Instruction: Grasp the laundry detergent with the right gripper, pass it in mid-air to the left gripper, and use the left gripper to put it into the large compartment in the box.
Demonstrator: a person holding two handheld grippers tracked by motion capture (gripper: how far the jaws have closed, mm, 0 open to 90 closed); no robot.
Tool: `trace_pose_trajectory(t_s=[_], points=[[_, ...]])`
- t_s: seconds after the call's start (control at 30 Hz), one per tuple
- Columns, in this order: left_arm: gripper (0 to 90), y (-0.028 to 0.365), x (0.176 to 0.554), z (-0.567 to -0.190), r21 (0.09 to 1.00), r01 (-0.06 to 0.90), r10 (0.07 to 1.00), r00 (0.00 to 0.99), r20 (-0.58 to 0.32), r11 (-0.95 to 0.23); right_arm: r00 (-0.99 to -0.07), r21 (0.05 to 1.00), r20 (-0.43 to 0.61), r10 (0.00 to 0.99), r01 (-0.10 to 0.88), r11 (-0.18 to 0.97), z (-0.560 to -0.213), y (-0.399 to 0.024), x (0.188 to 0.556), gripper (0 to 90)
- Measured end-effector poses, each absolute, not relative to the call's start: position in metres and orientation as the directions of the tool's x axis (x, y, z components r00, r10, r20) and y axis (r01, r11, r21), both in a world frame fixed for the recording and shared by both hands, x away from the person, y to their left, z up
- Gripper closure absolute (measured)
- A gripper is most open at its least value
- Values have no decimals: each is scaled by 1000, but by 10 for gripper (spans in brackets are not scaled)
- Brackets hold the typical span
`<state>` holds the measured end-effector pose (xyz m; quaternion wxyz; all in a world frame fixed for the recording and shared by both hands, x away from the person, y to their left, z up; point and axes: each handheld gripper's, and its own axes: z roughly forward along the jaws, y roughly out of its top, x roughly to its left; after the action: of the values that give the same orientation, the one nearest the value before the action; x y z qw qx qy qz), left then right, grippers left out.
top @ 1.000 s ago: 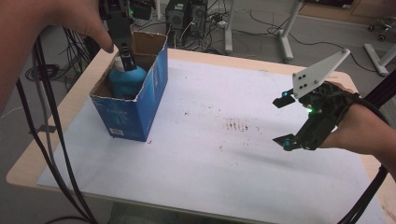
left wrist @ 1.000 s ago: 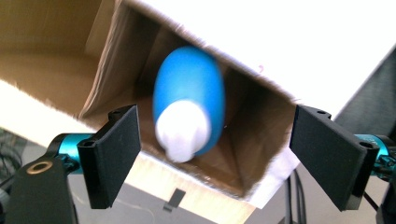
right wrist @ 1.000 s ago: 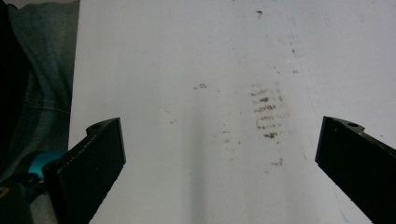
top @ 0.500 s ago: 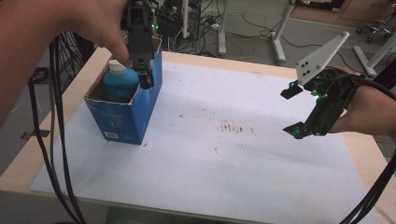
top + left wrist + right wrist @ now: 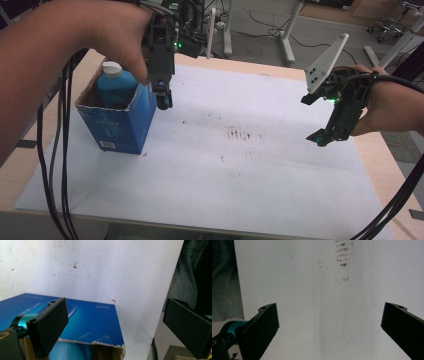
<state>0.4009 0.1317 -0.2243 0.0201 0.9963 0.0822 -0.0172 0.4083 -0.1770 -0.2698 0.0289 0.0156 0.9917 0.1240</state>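
A blue cardboard box [image 5: 120,125] stands open-topped at the left of the table. In it stands a blue bottle [image 5: 114,85] with a white cap. My left gripper [image 5: 163,100] points down just off the box's right rim. Its jaws have just been opening and stand wide apart with nothing held. In the left gripper view the left gripper [image 5: 113,305] looks down past the box's torn rim [image 5: 95,342] and blue side. My right gripper [image 5: 314,120] hovers above the table's right side, open and empty; the right gripper [image 5: 329,307] faces bare white paper.
A white paper sheet [image 5: 240,170] covers the wooden table [image 5: 385,165], with brownish smudges [image 5: 242,134] near its middle. Black cables [image 5: 55,165] hang over the left edge, and one trails at the right. Desk legs and a chair stand on the floor beyond the table.
The left gripper has let go of the bottle, come up out of the box and moved right past its rim, jaws wider. The bottle stays in the box. The right gripper barely shifted.
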Motion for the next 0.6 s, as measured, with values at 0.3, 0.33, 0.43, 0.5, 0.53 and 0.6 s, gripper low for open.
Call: trace_pose_trajectory(t_s=[0.3,0.33,0.43,0.5,0.53,0.6], points=[[16,114,404,-239,32,133,131,990,-42,-991,-999,188,-49,21,12,982,-276,-176,413,7],[16,113,404,-239,30,131,130,991,-42,-991,-999,186,-48,19,9,982,-277,-176,414,7],[16,110,405,-240,35,127,125,991,-45,-991,-999,179,-44,19,11,984,-278,-176,415,7],[16,109,405,-241,36,126,124,991,-49,-991,-999,175,-43,18,10,984,-279,-177,416,7],[16,109,405,-241,35,122,120,991,-50,-992,-999,180,-41,21,13,984,-279,-176,416,7],[16,109,405,-241,34,122,120,991,-53,-992,-999,178,-40,11,3,984,-279,-176,417,7]])
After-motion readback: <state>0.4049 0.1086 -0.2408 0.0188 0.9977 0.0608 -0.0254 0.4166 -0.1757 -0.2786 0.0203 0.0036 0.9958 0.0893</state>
